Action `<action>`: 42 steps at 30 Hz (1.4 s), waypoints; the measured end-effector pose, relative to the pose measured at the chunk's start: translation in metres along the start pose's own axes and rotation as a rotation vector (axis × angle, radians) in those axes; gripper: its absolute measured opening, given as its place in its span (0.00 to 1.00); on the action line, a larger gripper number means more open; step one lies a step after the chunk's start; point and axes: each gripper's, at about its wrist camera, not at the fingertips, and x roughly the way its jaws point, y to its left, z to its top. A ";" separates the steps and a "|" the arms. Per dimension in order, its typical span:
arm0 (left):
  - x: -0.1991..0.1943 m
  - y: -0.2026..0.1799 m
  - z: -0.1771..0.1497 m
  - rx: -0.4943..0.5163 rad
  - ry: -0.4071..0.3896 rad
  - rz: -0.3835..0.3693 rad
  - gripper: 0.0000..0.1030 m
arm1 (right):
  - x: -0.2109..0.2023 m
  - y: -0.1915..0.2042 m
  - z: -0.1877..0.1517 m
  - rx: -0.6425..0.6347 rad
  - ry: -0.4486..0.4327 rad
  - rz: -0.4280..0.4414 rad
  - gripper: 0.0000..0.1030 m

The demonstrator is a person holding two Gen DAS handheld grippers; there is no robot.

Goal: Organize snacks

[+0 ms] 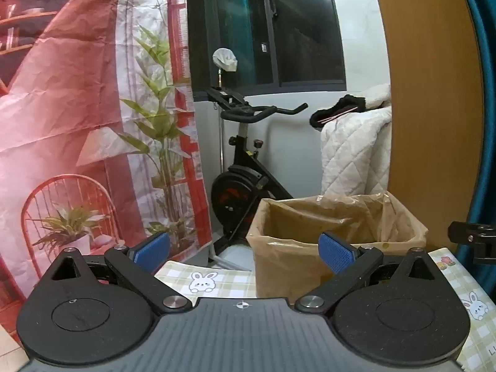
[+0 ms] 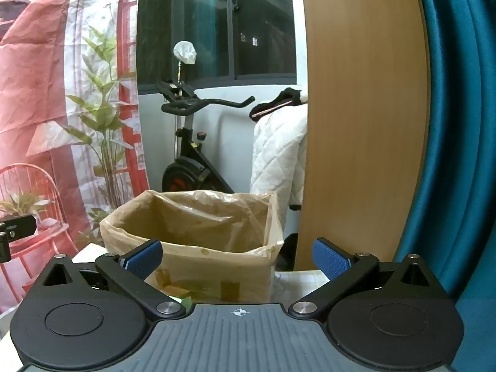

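Exercise bike beneath dark window

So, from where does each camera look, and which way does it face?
Left wrist: sits on the left tool, facing slightly down over its open blue pads toward the lined box; the right tool's edge shows.
Right wrist: sits on the right tool, open, facing the box centrally.
Shared: box, exercise bike, printed backdrop.

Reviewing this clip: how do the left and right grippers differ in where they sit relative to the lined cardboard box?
The left gripper has the cardboard box ahead and off to its right; the right gripper faces the box nearly head-on. Bunny-print tablecloth shows beneath the left gripper, barely any beneath the right. Both stand wide open, holding nothing.
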 end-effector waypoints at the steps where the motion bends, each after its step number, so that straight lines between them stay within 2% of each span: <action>1: 0.001 0.001 0.000 -0.002 0.002 -0.007 0.99 | 0.000 -0.001 0.000 0.012 -0.001 0.007 1.00; 5: 0.005 0.001 0.000 0.002 0.011 -0.022 0.99 | -0.001 0.000 0.000 0.007 0.002 0.005 1.00; 6: 0.000 -0.004 0.002 0.025 -0.013 -0.004 0.99 | -0.001 0.000 0.000 0.006 0.002 0.005 1.00; 20: -0.005 0.000 0.001 -0.009 -0.016 0.009 0.99 | -0.002 0.000 -0.001 0.005 0.004 0.004 1.00; 42: -0.006 -0.002 -0.002 -0.011 -0.021 0.008 0.99 | 0.001 -0.001 -0.001 0.005 0.008 0.005 1.00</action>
